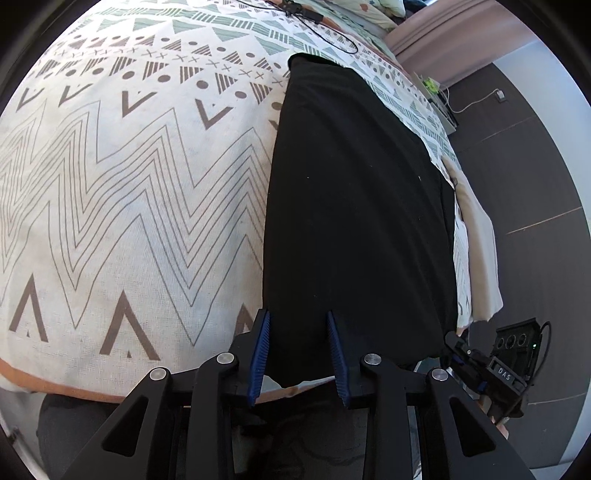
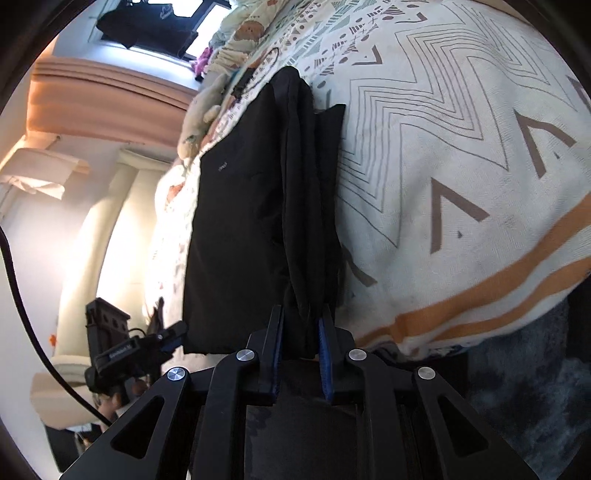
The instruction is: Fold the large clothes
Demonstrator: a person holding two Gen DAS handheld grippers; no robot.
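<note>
A long black garment [image 1: 351,203] lies folded lengthwise on the patterned bed cover [image 1: 129,184], running away from me along the bed's right side. My left gripper [image 1: 297,321] is open at the garment's near end, its blue pads on either side of the cloth's left corner. In the right wrist view the same garment [image 2: 240,206] has a bunched fold rising along its right side, and my right gripper [image 2: 301,314] is shut on that fold at the near end. The other gripper [image 2: 173,336] shows at the garment's left corner there.
The bed cover [image 2: 461,155] with an orange stripe spreads wide beside the garment. A black cable and small device [image 1: 303,14] lie at the far end of the bed. Dark floor [image 1: 535,184] runs along the bed's edge. Soft toys [image 2: 199,118] and a curtain [image 2: 99,103] are beyond.
</note>
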